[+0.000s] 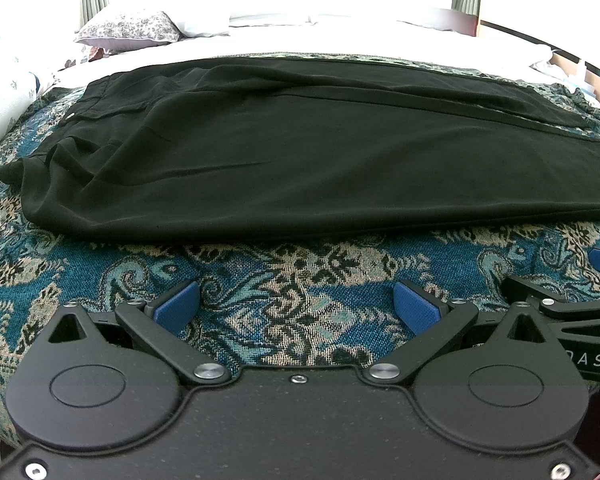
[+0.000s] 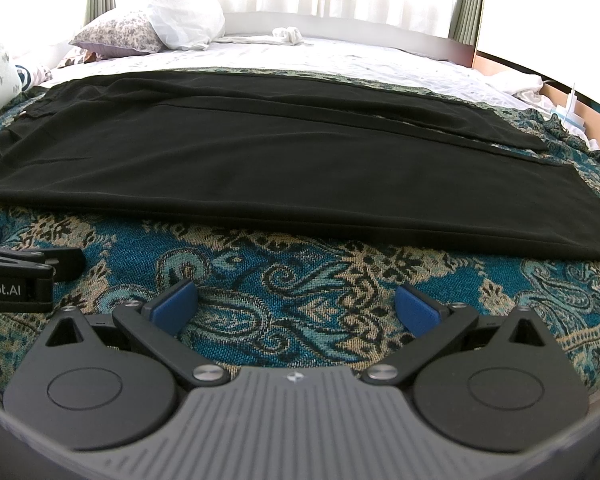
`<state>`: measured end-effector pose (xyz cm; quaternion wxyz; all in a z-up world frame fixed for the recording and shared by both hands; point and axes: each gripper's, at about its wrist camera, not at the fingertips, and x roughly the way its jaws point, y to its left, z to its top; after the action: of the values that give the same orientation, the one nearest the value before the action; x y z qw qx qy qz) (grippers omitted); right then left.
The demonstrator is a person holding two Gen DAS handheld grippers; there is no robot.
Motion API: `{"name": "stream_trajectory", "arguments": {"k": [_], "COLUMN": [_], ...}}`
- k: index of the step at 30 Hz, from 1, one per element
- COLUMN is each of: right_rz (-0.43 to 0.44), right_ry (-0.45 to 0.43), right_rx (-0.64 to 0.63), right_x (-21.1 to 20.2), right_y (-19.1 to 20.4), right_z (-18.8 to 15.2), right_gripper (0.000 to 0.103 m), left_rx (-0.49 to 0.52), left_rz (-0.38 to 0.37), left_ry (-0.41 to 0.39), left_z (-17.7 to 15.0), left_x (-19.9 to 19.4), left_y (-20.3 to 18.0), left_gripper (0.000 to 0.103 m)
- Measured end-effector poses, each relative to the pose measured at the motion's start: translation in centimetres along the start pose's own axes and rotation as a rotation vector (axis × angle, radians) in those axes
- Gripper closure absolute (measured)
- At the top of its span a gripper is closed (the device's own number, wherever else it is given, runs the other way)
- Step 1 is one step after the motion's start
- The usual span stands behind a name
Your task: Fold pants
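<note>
left wrist view: both claws gape, near black pants.

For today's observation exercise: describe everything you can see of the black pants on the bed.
The black pants are of thin, soft-looking fabric and lie flat across a blue patterned blanket, waist to the left, legs running right. One leg lies over the other, slightly offset, so both hems show at the right. Wrinkles gather near the waistband. Only the blanket touches them; both hand-held grippers sit short of the near edge.
</note>
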<state>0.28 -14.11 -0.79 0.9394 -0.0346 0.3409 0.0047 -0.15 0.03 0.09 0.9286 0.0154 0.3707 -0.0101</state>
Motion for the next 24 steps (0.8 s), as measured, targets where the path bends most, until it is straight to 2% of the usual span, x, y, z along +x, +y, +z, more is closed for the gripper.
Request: {"name": "stream_trajectory", "arguments": {"k": [14,16,19,21,24], "right_rz": [0.012,0.03,0.075,0.089,0.064], "right_ry": [0.034,0.066,0.075,0.047,0.002], "right_rx": [0.007,0.018,0.051,0.078,0.127], "right_x": [0.3,0.4,-0.1,-0.6,-0.6], "right_y": [-0.3,-0.7,-1.9,-2.9,-5.1], "right_z": [0.7,1.5,2.8,4.0,6.6], "right_gripper": [0.0,0.0,0.0,0.0,0.0], "left_rx": [0.012,0.034,0.059,0.063,0.054], "left_rz": [0.007,0.007,-0.038,-0.078,-0.084], "left_ry": [0.025,0.055,0.094,0.072,0.03], "left_z": [0.5,1.2,2.9,4.5,7.4], "left_x": [0.4,0.5,0.2,-0.6,-1.4], "left_y": [-0.3,-0.4,-0.1,0.6,2.1], "left_gripper": [0.0,0.0,0.001,0.001,0.0]}}
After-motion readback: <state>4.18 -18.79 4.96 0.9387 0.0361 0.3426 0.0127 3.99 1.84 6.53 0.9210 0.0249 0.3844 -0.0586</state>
